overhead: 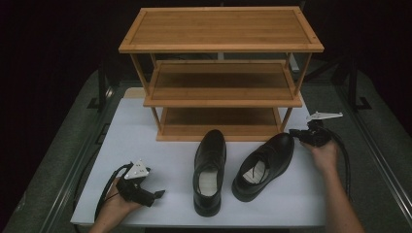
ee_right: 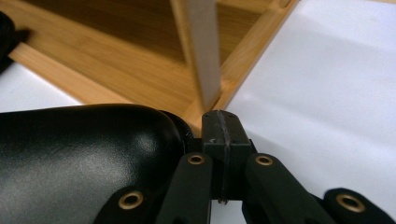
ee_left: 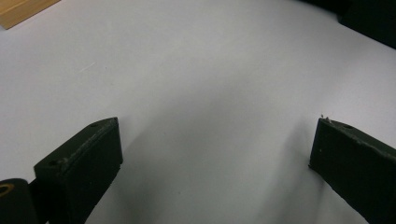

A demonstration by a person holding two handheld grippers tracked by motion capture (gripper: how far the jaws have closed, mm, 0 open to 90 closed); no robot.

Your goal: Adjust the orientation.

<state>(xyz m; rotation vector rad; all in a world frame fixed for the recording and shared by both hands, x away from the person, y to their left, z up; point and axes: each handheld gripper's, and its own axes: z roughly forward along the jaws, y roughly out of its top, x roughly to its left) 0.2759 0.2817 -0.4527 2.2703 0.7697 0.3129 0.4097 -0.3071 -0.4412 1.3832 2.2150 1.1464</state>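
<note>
Right gripper [overhead: 295, 132] jaws closed empty, touching right dress shoe [overhead: 265, 164] toe at its 3 o'clock, left gripper [overhead: 158, 194] jaws wide — over white tabletop [overhead: 145, 141].

No legible text or labels

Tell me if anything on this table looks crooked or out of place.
The right black leather shoe lies askew, its toe angled toward the bamboo rack's right leg, while the left black shoe points straight at the rack. Nothing looks spilled or damaged.
</note>
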